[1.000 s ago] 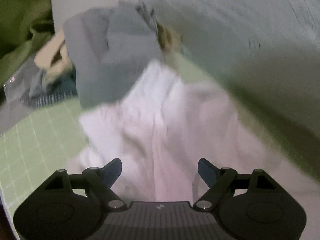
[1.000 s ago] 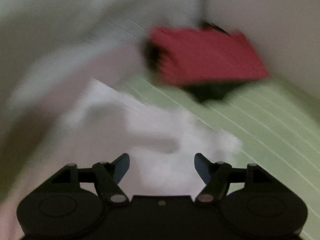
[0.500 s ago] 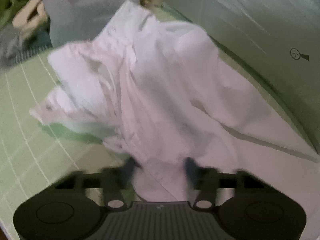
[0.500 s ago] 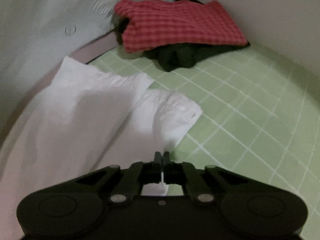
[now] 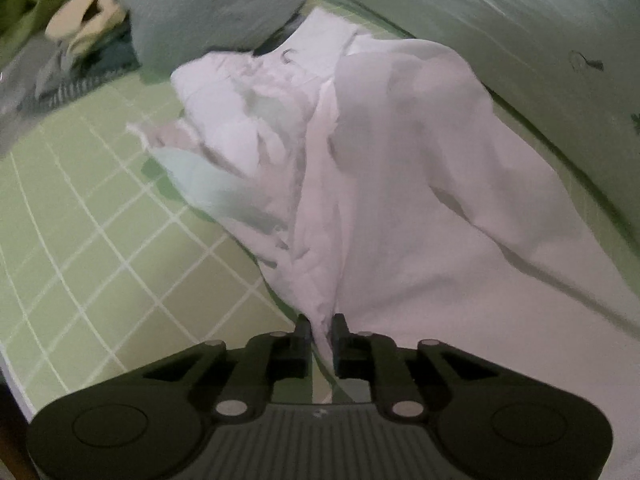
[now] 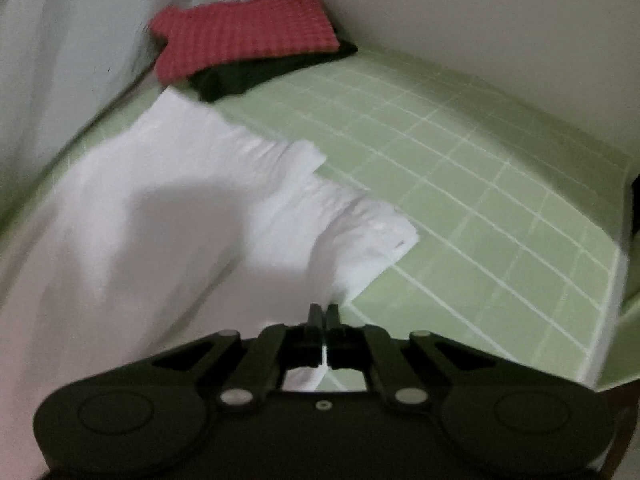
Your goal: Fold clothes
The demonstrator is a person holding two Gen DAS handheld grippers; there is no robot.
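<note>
White garment (image 5: 400, 184), one item, largest thing present: it lies crumpled on my worktop (image 5: 92, 248), bunched into folds on the left-wrist side and spread flatter towards the far edge. In the right-wrist view the same white garment (image 6: 168, 216) runs along the left of the surface, its gathered cuff end resting on the mat.

Worktop: pale green mat with a white grid, set against a light wall (image 6: 480, 24); a pale curtain-like sheet (image 5: 500, 20) hangs along the far side.

Heap of unfolded clothes (image 5: 208, 12): grey, beige and striped pieces, piled at the far left corner, touching the white garment's upper edge.

Folded stack (image 6: 244, 36): red checked piece on top of a dark one, in the far corner, just beyond the garment's end.

My left hand-held gripper (image 5: 320, 330): fingers closed on a ridge of the white fabric at its near edge.

My right hand-held gripper (image 6: 322, 314): fingers pinched together with a thin edge of white cloth between them.
</note>
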